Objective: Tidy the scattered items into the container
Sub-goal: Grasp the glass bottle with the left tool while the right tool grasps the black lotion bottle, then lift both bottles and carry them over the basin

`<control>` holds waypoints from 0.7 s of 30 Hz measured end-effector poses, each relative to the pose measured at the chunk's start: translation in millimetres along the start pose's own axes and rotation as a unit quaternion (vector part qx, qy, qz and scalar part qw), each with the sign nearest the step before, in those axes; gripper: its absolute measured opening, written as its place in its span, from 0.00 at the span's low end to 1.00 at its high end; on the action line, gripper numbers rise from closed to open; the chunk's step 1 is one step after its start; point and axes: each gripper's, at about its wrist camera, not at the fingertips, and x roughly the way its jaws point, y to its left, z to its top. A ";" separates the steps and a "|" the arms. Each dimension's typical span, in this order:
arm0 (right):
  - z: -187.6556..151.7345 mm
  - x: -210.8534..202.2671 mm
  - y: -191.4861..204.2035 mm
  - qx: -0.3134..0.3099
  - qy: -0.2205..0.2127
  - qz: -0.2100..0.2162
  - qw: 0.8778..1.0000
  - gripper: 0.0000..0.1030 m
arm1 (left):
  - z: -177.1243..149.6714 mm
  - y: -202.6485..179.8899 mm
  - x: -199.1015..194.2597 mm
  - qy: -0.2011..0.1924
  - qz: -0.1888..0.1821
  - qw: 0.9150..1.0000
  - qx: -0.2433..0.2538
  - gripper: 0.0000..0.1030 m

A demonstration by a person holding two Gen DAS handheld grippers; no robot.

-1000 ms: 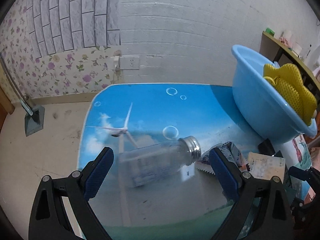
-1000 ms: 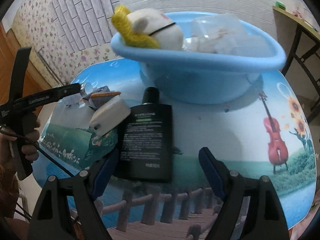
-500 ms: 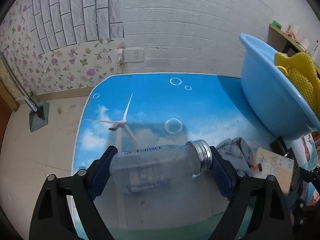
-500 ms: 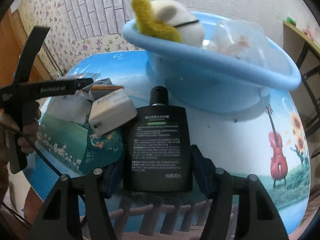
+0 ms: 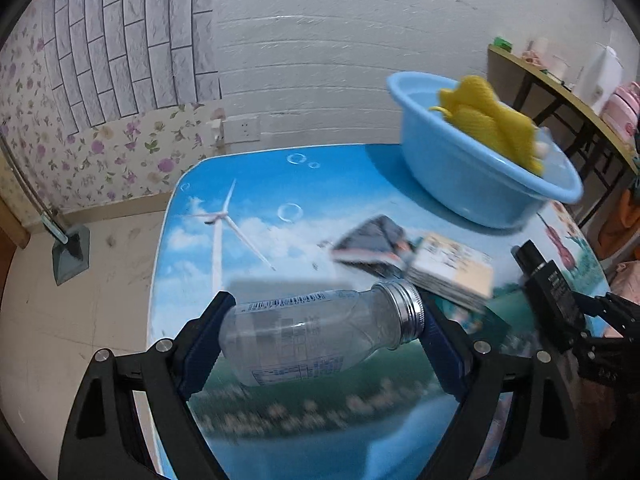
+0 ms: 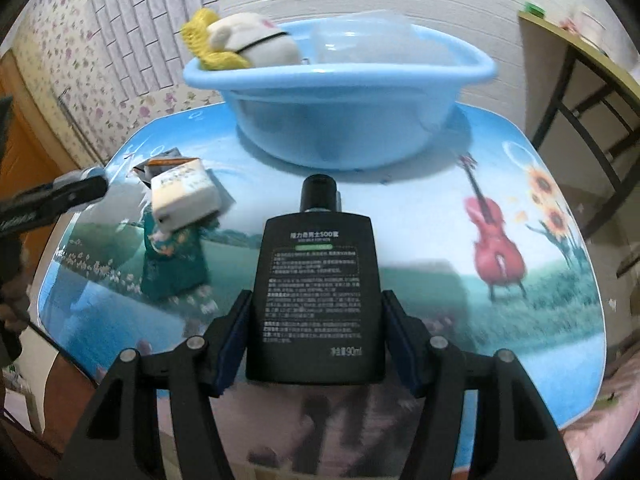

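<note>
My left gripper (image 5: 320, 332) is shut on a clear bottle (image 5: 308, 336) with a silver cap, held sideways above the table. My right gripper (image 6: 316, 320) is shut on a flat black bottle (image 6: 318, 304) with its cap pointing at the blue basin (image 6: 344, 120). The basin (image 5: 472, 184) stands at the table's far side and holds a yellow cloth (image 5: 488, 120), a white plush toy (image 6: 256, 46) and a clear plastic tub (image 6: 360, 44). The black bottle also shows in the left wrist view (image 5: 552, 296).
A cream box (image 6: 184, 196), a dark packet (image 5: 372, 244) and a green pouch (image 6: 176, 256) lie on the printed table (image 6: 440, 208). A wooden shelf (image 5: 560, 92) stands at the right. A dustpan (image 5: 70, 252) sits on the floor at the left.
Both grippers closed on their bottles and lifted them off the table. The left gripper has raised the clear bottle and turned toward the basin.
</note>
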 end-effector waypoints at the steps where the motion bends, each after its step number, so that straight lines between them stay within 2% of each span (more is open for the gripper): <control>1: -3.1 -3.1 -3.2 0.005 -0.002 -0.001 1.000 0.60 | -3.7 -3.5 -4.2 -0.002 -0.004 1.000 -0.002 0.86; 7: -15.4 -12.1 -15.8 0.019 -0.007 -0.009 1.000 0.60 | -18.3 -19.4 -20.4 -0.009 -0.023 1.000 -0.008 0.86; 13: -24.6 -25.5 -36.0 0.028 -0.016 -0.005 0.999 0.59 | -13.8 -35.0 -33.3 -0.023 -0.018 1.000 0.003 0.86; 15: -21.5 -26.9 -30.8 0.031 -0.020 -0.008 0.999 0.60 | -11.2 -39.5 -37.1 -0.031 -0.014 0.999 0.008 0.86; 21: -26.7 -20.8 -44.3 0.042 -0.021 -0.023 0.999 0.60 | -7.9 -51.6 -39.2 -0.043 0.002 0.999 0.028 0.86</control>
